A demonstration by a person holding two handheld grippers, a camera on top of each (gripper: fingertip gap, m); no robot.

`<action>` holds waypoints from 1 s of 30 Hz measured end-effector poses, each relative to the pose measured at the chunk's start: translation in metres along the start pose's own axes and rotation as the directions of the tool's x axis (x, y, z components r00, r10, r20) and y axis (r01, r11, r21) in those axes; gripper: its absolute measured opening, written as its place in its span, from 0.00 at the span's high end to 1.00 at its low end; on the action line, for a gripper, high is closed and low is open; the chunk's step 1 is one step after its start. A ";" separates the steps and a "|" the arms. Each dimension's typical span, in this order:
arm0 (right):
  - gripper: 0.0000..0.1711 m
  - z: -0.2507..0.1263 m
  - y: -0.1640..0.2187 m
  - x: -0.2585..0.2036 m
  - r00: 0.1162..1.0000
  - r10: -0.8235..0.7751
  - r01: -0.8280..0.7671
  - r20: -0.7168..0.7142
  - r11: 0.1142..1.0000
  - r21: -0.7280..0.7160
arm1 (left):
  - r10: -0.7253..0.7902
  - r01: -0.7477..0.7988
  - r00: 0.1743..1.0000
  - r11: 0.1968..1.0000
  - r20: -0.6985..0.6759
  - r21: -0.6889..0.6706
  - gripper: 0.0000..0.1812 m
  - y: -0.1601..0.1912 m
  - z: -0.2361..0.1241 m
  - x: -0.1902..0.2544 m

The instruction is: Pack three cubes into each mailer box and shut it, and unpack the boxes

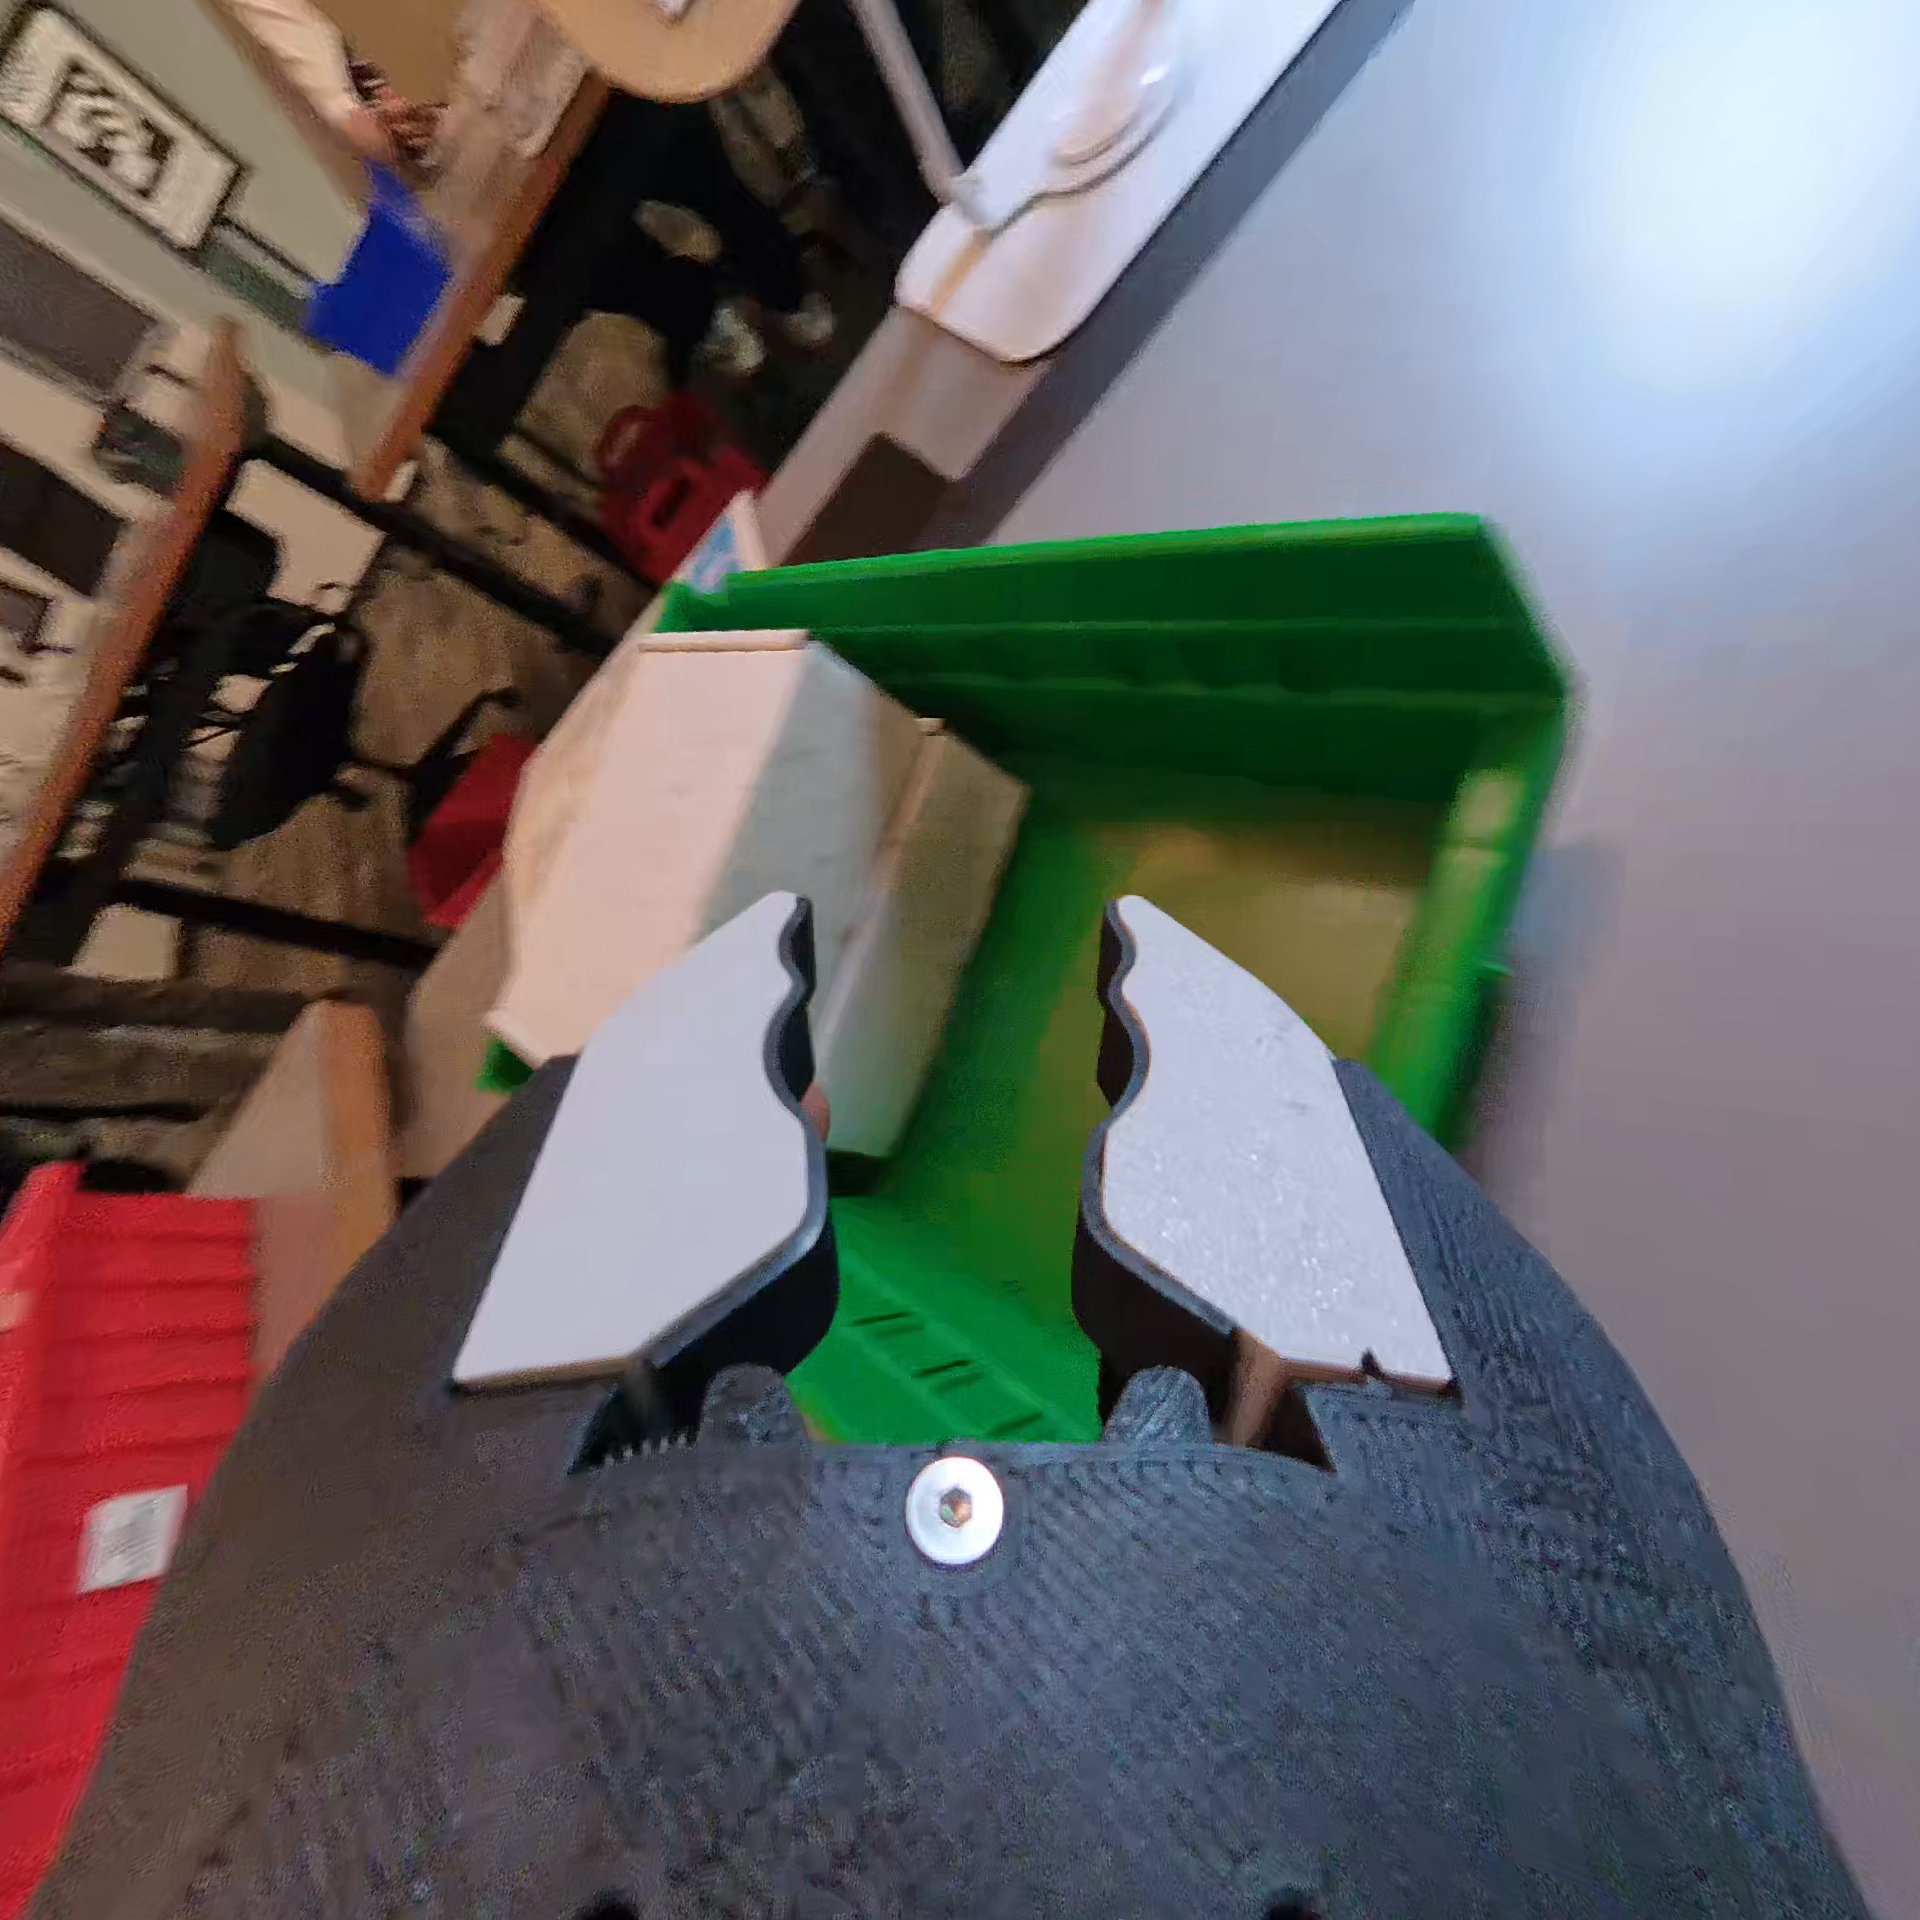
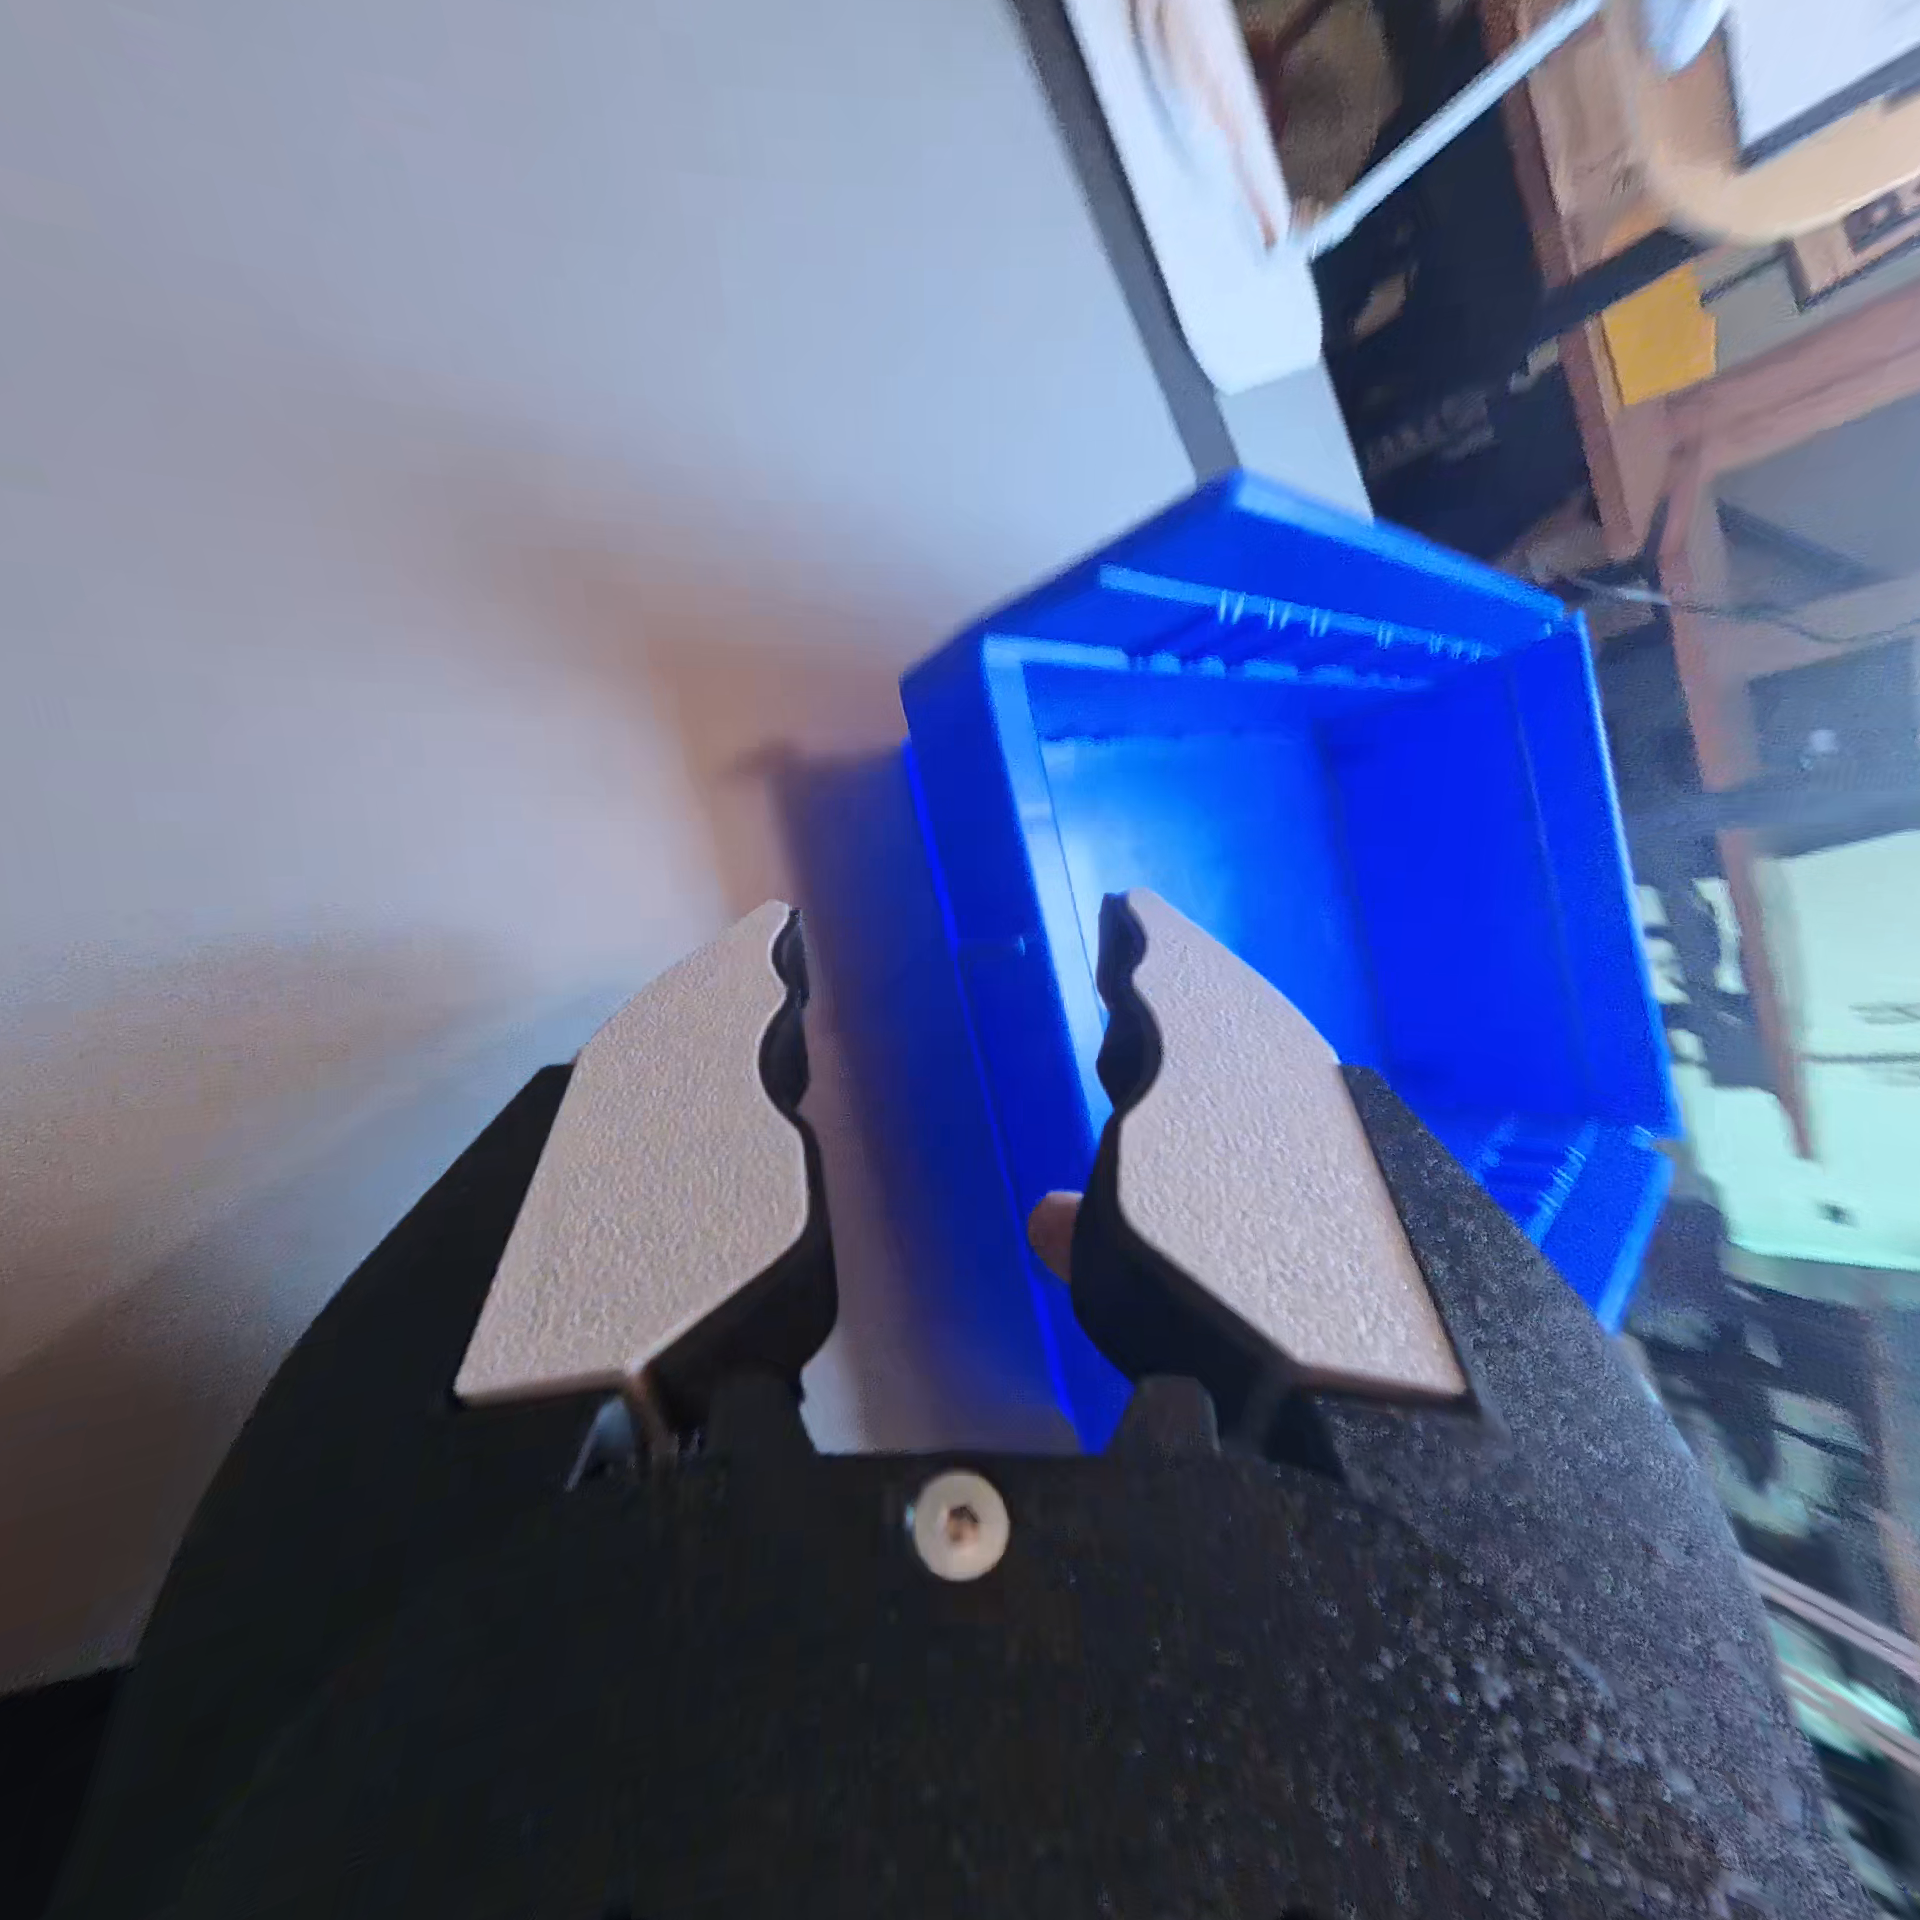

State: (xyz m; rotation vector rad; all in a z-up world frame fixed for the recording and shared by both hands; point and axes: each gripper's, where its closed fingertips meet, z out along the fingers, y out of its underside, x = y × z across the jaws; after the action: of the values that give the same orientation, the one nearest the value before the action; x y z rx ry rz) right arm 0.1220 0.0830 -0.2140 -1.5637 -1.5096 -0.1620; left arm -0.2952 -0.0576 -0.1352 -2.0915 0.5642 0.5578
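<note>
the grey table [image 1: 1558, 364] fills the scene. at twelve o'clock from the left gripper [image 1: 956, 956] sits a green bin [image 1: 1195, 665] holding white mailer boxes [image 1: 686, 790] at its ten o'clock side. the right gripper [image 2: 951, 935] faces an empty-looking blue bin [image 2: 1455, 883] at one o'clock. both tongs stand narrowly parted, holding nothing. no cubes show. judged next: come in straight on the nearest box, square the fingers to its walls, close gently so the card doesn't buckle.
</note>
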 end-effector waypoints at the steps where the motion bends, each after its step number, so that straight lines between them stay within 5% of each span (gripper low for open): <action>1: 0.69 -0.005 -0.013 -0.003 0.998 0.057 -0.059 0.023 0.996 0.073 | 0.026 -0.024 0.998 0.999 0.053 -0.031 0.69 0.000 0.005 -0.019; 5: 0.71 -0.008 -0.038 -0.010 0.986 0.154 -0.166 0.070 0.961 0.222 | 0.126 -0.111 0.990 0.973 0.066 -0.200 0.61 0.014 0.051 -0.061; 8: 0.71 0.000 -0.031 -0.020 0.992 0.113 -0.123 0.065 0.972 0.199 | 0.161 -0.170 0.985 0.933 -0.056 -0.318 0.53 0.035 0.090 -0.060; 13: 0.71 0.005 -0.016 -0.031 0.989 0.107 -0.123 0.100 0.979 0.165 | 0.354 -0.347 0.933 0.841 -0.063 -0.416 0.50 0.054 0.125 -0.062; 26: 0.74 0.001 -0.019 -0.028 0.990 0.108 -0.125 0.095 0.972 0.197 | 0.467 -0.450 0.883 0.819 -0.045 -0.356 0.63 0.043 0.078 -0.039; 30: 0.74 0.003 -0.020 -0.029 0.990 0.103 -0.119 0.091 0.974 0.192 | 0.526 -0.477 0.849 0.805 0.054 -0.353 0.64 0.041 0.076 -0.046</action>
State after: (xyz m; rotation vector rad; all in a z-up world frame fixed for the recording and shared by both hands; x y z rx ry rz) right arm 0.0974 0.0603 -0.2245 -1.5047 -1.4481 0.1134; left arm -0.3689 -0.0060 -0.1740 -2.1759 1.0103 1.1771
